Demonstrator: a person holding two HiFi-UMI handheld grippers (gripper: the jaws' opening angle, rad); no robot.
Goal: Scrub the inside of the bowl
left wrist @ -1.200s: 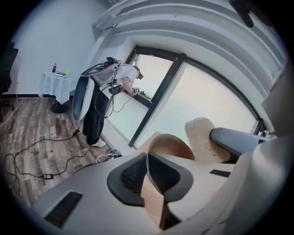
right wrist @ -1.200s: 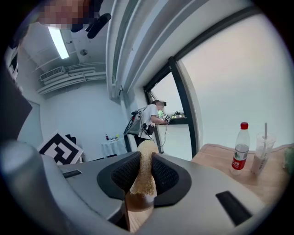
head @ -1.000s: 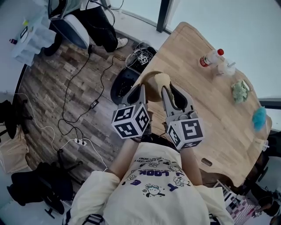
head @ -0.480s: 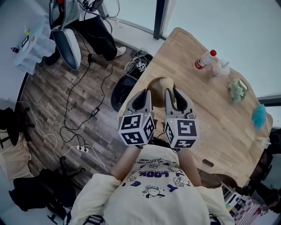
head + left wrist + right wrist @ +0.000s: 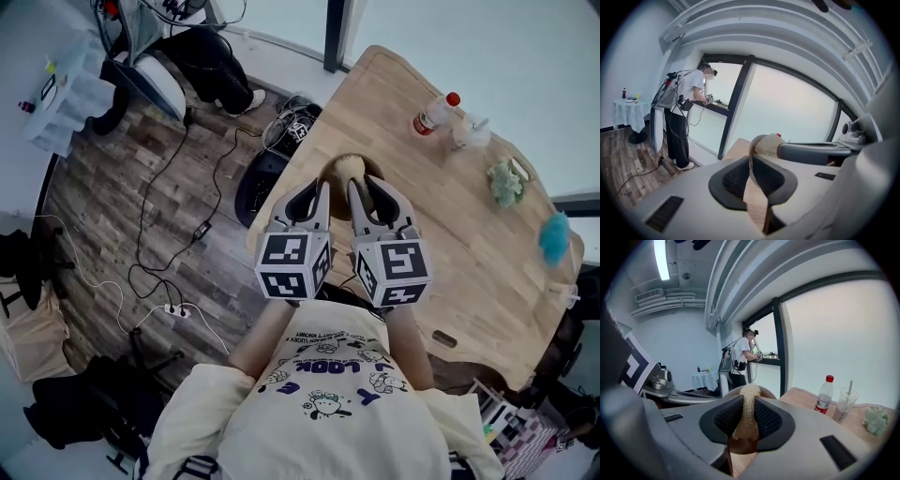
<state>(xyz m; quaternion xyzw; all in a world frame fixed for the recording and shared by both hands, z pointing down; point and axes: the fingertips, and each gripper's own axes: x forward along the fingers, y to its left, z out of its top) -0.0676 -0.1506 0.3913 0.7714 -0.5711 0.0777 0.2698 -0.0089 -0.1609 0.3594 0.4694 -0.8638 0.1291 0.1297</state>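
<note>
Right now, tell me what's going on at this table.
A person works two handheld grippers at a wooden table. The left gripper is clamped on the wall of the bowl, steadying it. The right gripper is shut on a beige scrub pad set inside the bowl. A bottle and cup stand farther along the table.

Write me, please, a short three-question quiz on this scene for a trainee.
1. Multiple choice: what do the left tongs grip? A) a spoon B) the rim of the bowl C) a plate
2. True or false: the right tongs are empty.
3. Fill in: the bottle on the table has a ___ cap.

Key
1. B
2. False: they are clamped on the scrub pad.
3. red
</note>
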